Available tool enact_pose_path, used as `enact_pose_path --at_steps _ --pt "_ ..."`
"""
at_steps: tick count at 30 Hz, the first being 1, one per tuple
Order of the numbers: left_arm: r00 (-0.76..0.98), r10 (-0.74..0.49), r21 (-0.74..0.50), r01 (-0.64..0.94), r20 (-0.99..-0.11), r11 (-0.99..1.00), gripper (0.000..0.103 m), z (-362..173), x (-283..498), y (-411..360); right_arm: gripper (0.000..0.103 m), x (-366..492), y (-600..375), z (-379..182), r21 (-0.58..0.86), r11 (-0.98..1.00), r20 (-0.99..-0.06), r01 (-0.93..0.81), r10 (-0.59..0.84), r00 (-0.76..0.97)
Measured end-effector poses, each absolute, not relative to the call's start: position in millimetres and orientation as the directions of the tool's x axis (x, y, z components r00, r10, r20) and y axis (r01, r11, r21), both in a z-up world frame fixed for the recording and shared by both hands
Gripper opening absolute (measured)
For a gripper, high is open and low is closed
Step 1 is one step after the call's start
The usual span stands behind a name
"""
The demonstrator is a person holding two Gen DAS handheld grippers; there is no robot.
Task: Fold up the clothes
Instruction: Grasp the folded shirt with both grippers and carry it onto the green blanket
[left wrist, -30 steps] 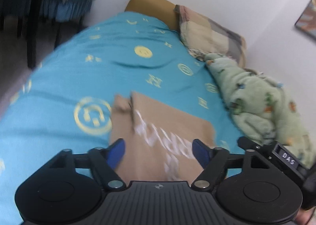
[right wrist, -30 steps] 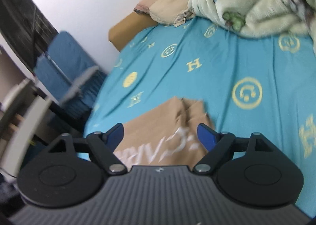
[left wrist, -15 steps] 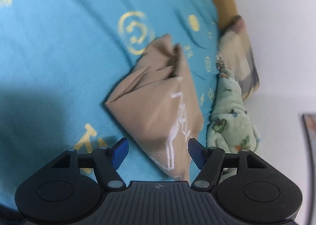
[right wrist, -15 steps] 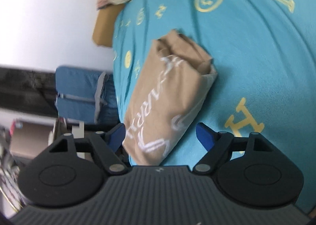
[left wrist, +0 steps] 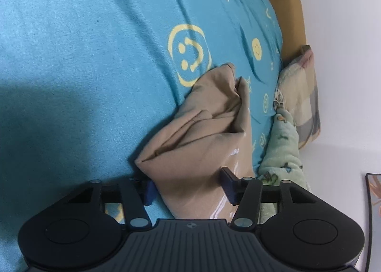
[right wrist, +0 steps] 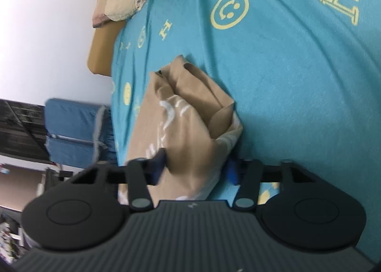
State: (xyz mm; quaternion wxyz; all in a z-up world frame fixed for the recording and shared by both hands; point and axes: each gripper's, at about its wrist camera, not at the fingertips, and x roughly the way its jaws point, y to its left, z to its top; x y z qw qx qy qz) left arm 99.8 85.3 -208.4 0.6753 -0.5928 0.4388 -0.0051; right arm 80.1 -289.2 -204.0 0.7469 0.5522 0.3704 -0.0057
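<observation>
In the left wrist view, the left gripper (left wrist: 188, 185) is now lower than a second ago, and its jaws are closing with the near end of the folded tan garment (left wrist: 202, 133) between them (it lies on the teal bedsheet (left wrist: 83, 57)). In the right wrist view, the right gripper (right wrist: 196, 168) has also come down, its jaws closing onto the other near corner of the garment, pads already touching the cloth.

Both wrist cameras look forward and downward along their fingers, close above the bed (left wrist: 95, 57) (each view rolled sideways). They share the tan folded garment (left wrist: 202, 133), seen from opposite ends.
</observation>
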Motion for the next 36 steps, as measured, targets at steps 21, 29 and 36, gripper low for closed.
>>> enact_pose_path --at_steps 21,29,36 --pt "0.593 -0.668 -0.892 -0.257 -0.449 0.371 0.021 -88.4 36.9 30.6 0.017 -37.7 -335.9 -101.9 0.885 0.380 -0.396 0.270 0.307 0.865" --pt "0.469 -0.783 -0.909 -0.135 -0.409 0.394 0.021 -50.7 49.0 -82.3 0.017 -73.1 -427.7 -53.8 0.878 0.403 -0.349 0.258 0.170 0.921" --pt "0.378 -0.843 -0.911 -0.004 -0.383 0.412 0.021 -17.5 109.8 -227.1 0.017 -58.0 -531.6 -19.8 0.844 0.451 -0.329 0.289 0.011 0.944"
